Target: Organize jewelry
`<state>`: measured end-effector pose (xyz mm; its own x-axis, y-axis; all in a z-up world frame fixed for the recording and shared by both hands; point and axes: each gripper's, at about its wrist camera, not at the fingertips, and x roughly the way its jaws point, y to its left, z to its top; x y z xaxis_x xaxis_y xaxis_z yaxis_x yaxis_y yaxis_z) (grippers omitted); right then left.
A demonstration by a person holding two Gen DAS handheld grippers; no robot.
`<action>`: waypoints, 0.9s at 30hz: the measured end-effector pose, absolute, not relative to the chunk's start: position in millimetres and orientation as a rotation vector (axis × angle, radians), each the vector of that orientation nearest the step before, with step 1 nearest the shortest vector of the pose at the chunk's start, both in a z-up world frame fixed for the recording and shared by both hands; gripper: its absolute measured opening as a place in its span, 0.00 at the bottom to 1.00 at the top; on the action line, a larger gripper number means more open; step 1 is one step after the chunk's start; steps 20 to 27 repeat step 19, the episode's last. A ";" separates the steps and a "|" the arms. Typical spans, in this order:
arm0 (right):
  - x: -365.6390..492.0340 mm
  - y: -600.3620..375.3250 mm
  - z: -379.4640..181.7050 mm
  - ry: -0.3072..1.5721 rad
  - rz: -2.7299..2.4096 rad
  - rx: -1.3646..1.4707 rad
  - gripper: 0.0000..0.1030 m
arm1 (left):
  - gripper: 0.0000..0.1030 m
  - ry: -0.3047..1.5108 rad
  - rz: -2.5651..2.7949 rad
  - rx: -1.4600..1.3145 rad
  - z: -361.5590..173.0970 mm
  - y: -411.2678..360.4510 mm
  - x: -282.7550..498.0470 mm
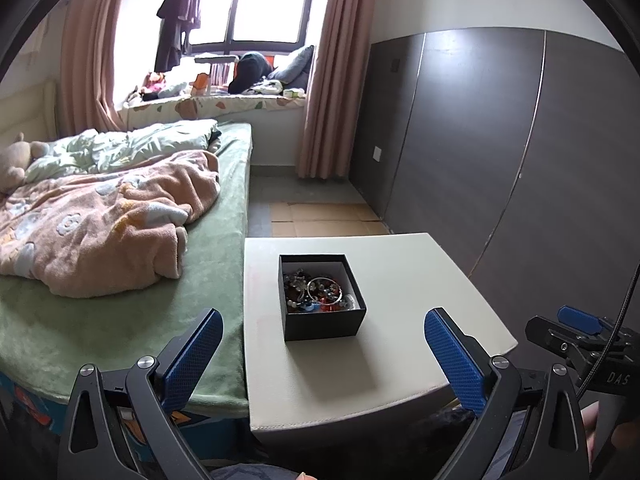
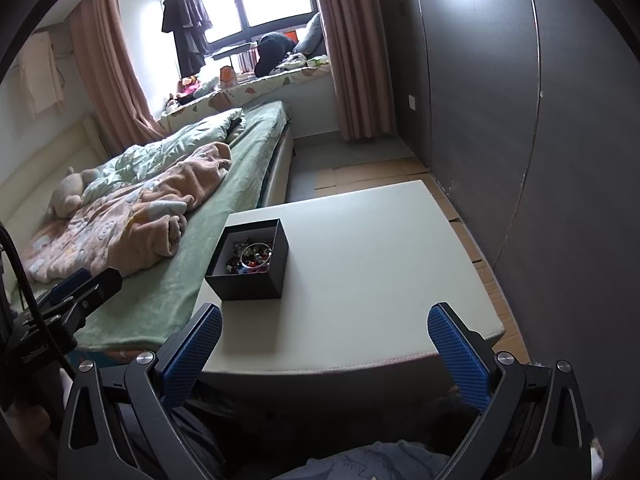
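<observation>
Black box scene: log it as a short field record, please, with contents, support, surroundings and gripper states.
container: black box, open-topped, no lid in view
contents: tangled beaded jewelry with a silver bangle on top
support: white table, beside the bed
left gripper: open, empty, short of the box
right gripper: open, empty

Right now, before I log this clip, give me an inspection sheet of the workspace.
Surface: white table, beside the bed.
Job's things: open black box on the table, holding a tangle of jewelry with a silver bangle on top.
Clutter: nothing seen on the table besides the box.
Grippers: left gripper and right gripper both open, empty, short of the box.
Cables: black cable on the right gripper.
Surroundings: rumpled blanket, curtains, window, dark wardrobe.
</observation>
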<state>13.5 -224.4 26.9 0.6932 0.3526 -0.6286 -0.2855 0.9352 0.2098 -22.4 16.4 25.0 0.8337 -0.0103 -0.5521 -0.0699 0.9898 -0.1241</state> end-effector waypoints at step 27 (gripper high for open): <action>14.0 -226.6 27.0 0.721 0.354 0.100 1.00 | 0.98 0.577 0.049 -0.088 25.5 7.5 -20.4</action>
